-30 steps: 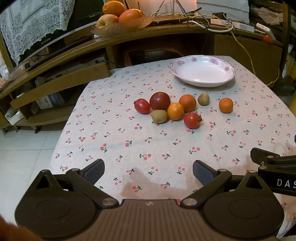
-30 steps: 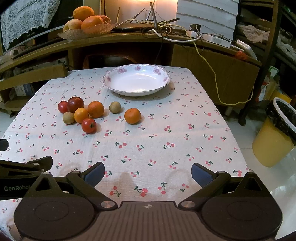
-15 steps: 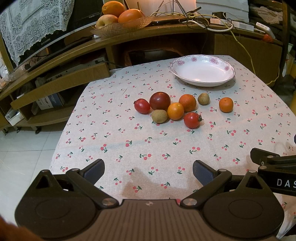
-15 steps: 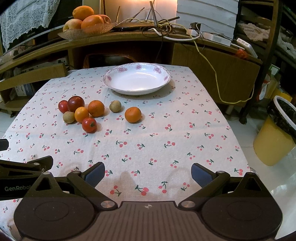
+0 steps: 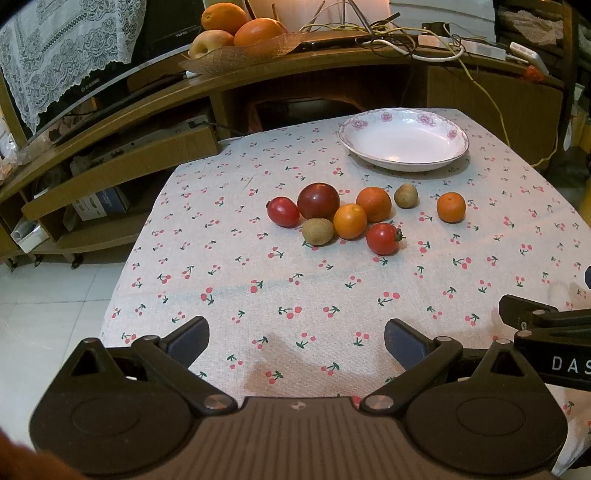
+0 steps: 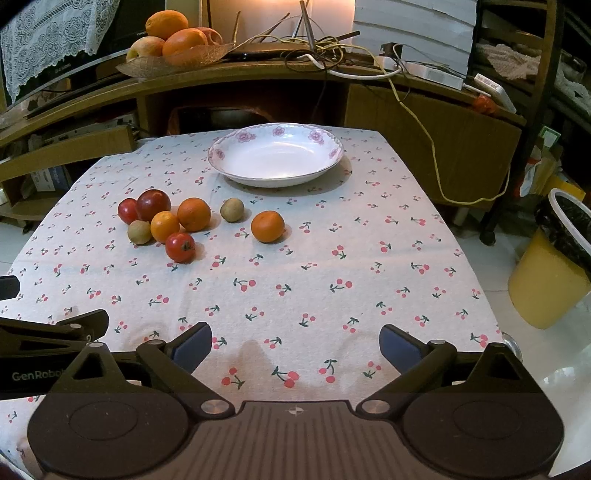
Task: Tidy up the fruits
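Several fruits lie on the cherry-print tablecloth (image 5: 258,295): a dark red plum (image 5: 318,201), two red tomatoes (image 5: 283,211) (image 5: 383,239), three oranges (image 5: 349,221) (image 5: 373,204) (image 5: 450,207) and two brown kiwis (image 5: 317,231) (image 5: 405,196). An empty white floral bowl (image 5: 403,138) stands behind them. My left gripper (image 5: 295,343) is open and empty over the near table edge. My right gripper (image 6: 295,341) is open and empty, beside it. The same fruits (image 6: 180,246) and bowl (image 6: 275,154) show in the right wrist view.
A wooden shelf unit (image 5: 258,70) behind the table holds a basket of fruit (image 5: 236,33) and cables. A yellow bin with a black liner (image 6: 554,258) stands on the floor right of the table. White floor tiles lie to the left (image 5: 37,314).
Both grippers have crept slightly forward toward the fruits. The fruits and bowl have not moved.
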A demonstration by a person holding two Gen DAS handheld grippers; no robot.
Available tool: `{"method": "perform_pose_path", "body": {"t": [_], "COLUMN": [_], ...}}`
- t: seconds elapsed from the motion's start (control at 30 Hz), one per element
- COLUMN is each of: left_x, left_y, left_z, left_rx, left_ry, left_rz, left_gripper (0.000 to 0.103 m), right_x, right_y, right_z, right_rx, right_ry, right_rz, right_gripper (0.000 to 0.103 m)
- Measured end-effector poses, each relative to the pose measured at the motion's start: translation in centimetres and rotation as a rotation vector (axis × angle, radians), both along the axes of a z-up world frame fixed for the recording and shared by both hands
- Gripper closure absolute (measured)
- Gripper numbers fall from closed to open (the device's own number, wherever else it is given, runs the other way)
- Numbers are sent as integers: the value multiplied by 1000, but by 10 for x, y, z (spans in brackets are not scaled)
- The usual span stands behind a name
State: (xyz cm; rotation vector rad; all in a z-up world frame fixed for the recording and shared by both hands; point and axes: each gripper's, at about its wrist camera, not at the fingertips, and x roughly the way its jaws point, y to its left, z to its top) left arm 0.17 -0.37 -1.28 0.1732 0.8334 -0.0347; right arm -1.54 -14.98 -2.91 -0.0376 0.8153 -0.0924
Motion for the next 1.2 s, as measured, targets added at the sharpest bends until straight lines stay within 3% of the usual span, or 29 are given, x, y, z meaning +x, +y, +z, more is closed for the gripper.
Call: {"method": "perform_pose_path", "body": {"t": [0.53, 0.77, 1.0, 1.2], "left_x": [1, 6, 21, 39], "left_y": [-6, -9, -7, 0], "left_z": [-1, 4, 9, 8], "left_rx": [17, 24, 42, 100], "left_ry": [-4, -49, -62, -32], "left_rz": [-10, -49, -100, -185], "left_gripper": [0, 0, 0, 0], "right_x": [2, 6, 25, 51], "right_y": [-3, -5, -10, 4], "right_z": [-3, -1, 6, 10], "right_rx": [20, 36, 93, 101], "right_ry": [11, 11, 29, 42], "right_rz": [-3, 12, 89, 246], "right_gripper": [6, 8, 17, 30]}}
